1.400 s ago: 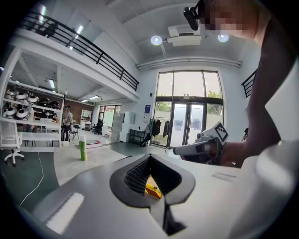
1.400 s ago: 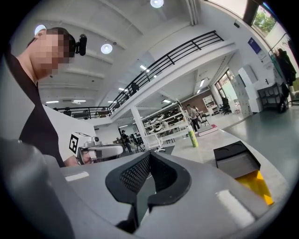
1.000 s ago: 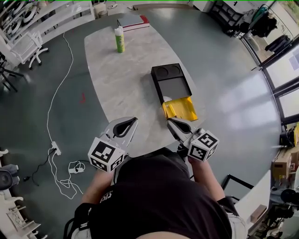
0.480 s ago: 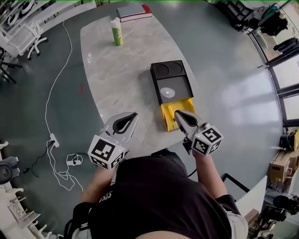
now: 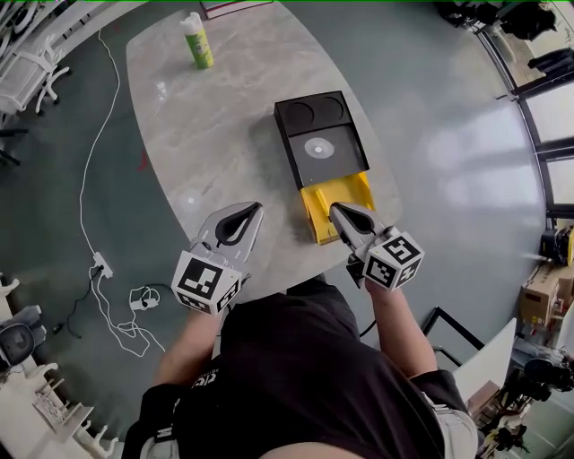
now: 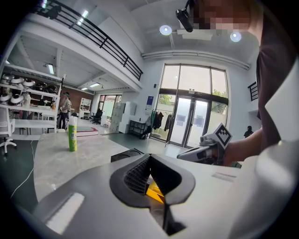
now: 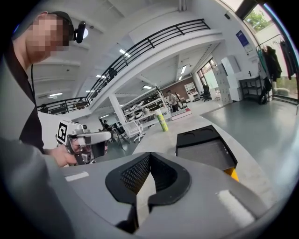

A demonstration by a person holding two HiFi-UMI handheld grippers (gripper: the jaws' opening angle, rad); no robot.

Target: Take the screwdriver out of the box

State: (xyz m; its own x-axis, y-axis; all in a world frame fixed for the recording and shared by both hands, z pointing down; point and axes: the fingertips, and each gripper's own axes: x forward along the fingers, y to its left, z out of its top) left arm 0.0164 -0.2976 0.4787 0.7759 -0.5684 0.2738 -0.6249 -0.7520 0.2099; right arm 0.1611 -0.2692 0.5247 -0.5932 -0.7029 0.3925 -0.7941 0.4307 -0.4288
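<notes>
The box is a black case (image 5: 321, 148) with a yellow section (image 5: 334, 204) at its near end, lying on the marble table (image 5: 224, 134). Its black tray has two round recesses and a pale disc. I cannot make out a screwdriver in it. My right gripper (image 5: 335, 210) is shut and empty, with its tip over the yellow section's near edge. My left gripper (image 5: 256, 208) is shut and empty over bare table, left of the box. The left gripper view has the left gripper (image 6: 149, 157) and the yellow section (image 6: 153, 190) behind its jaws. The right gripper view has the right gripper (image 7: 149, 155) and the case (image 7: 205, 147).
A green spray bottle (image 5: 198, 40) stands at the table's far end, with a red-edged book (image 5: 235, 7) beyond it. A white cable (image 5: 90, 206) and power strip (image 5: 101, 265) lie on the floor to the left. The table's near edge is just under my grippers.
Both grippers moved forward and down toward the table, still shut. The right one now reaches the yellow section's near edge. The box lies nearer in the head view.
</notes>
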